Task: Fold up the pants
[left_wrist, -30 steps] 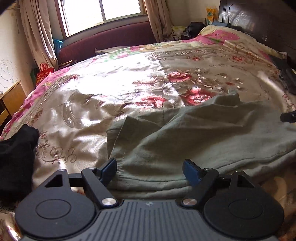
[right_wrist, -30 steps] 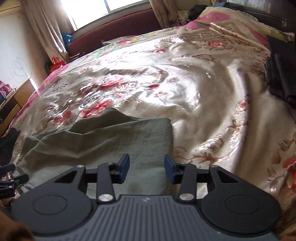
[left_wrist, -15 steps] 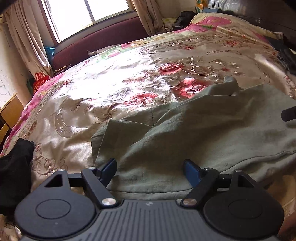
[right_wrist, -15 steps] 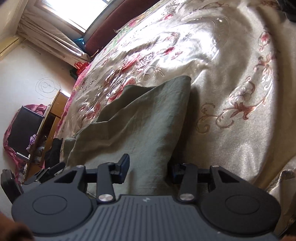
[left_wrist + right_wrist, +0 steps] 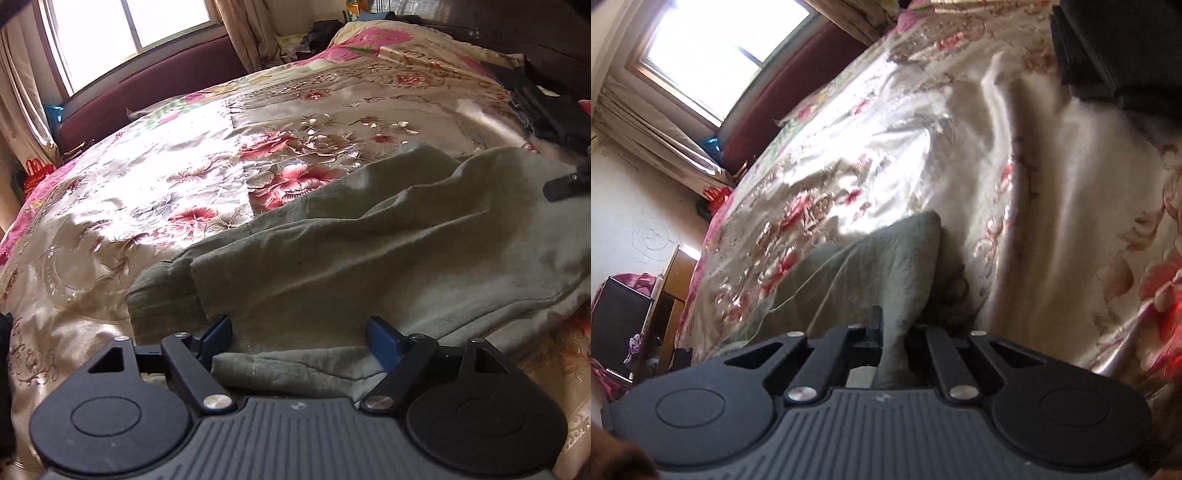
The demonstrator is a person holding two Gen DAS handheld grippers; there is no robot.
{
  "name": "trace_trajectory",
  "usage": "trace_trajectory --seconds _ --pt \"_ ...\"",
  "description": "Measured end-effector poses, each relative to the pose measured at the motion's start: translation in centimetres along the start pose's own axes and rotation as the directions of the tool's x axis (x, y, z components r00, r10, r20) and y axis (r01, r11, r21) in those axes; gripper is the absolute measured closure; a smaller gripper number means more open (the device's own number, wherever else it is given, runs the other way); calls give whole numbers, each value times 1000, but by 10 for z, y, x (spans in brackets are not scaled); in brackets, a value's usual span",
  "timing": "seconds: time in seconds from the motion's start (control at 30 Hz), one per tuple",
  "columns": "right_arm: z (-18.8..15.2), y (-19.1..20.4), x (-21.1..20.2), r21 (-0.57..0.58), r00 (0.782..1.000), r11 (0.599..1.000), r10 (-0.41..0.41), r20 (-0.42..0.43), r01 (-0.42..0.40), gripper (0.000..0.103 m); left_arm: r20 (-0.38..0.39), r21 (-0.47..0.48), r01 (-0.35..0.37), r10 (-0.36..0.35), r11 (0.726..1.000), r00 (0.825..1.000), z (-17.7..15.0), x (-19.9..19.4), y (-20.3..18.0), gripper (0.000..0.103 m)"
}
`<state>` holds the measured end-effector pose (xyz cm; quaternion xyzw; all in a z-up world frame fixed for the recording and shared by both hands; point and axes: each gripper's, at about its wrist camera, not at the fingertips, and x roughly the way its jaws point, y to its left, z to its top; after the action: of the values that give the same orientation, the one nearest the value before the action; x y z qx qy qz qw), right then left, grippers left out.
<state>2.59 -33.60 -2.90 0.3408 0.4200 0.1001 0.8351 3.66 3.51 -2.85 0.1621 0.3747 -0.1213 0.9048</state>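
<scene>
Grey-green pants (image 5: 369, 251) lie rumpled on a floral satin bedspread (image 5: 166, 184). My left gripper (image 5: 299, 341) is open, its blue-padded fingers on either side of the near edge of the pants, low over the cloth. My right gripper (image 5: 892, 334) is shut on a fold of the pants (image 5: 879, 266), which rises as a ridge from between the fingers. The right gripper's tip (image 5: 565, 184) shows at the right edge of the left wrist view, over the pants.
Dark folded clothes (image 5: 1119, 55) lie at the bed's far right. A maroon headboard or sofa back (image 5: 147, 92) and a window stand beyond the bed. A wooden nightstand (image 5: 668, 295) and a dark item (image 5: 3, 369) are at the left.
My right gripper has closed on the pants' edge and tilted. My left gripper has moved forward over the pants and stays open.
</scene>
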Motion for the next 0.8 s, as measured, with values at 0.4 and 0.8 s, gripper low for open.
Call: trace_trajectory --seconds 0.4,0.8 --pt "-7 -2 25 17 999 998 52 5 -52 84 30 -45 -85 87 995 996 -4 -23 29 10" --pt "-9 -5 22 3 1000 1000 24 -11 -24 82 -11 -66 -31 30 997 999 -10 -10 28 9"
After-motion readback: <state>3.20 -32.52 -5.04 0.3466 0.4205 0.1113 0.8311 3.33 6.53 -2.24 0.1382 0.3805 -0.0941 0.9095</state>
